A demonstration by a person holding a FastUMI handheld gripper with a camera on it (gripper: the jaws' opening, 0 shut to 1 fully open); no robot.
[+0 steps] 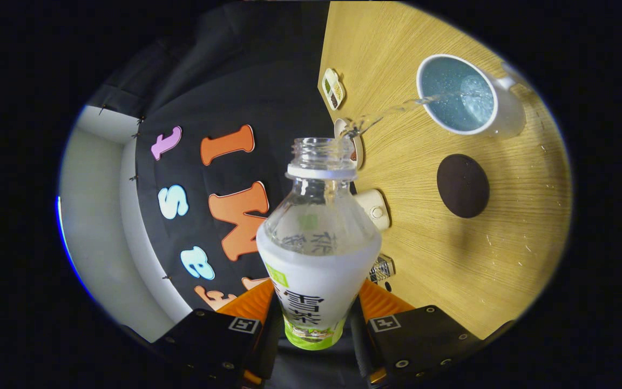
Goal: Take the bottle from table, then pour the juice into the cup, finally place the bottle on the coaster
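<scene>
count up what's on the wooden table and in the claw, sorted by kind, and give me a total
Bottles: 1, the bottle clamped in the claw, tilted and pouring
Cups: 1, the cup catching the stream
Coasters: 1, the dark round coaster beside the cup
Small items along the table's far edge: 4, too small to identify
Total: 7

Wooden table (505,259), black cloth wall (268,81), pale wall (95,216)

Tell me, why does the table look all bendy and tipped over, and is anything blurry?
In the gripper view, the fisheye lens curves the table; it looks tipped because the gripper tilts the bottle to pour. The bottle stays sharp, the stream into the cup is slightly smeared, and the coaster casts a soft shadow.
</scene>
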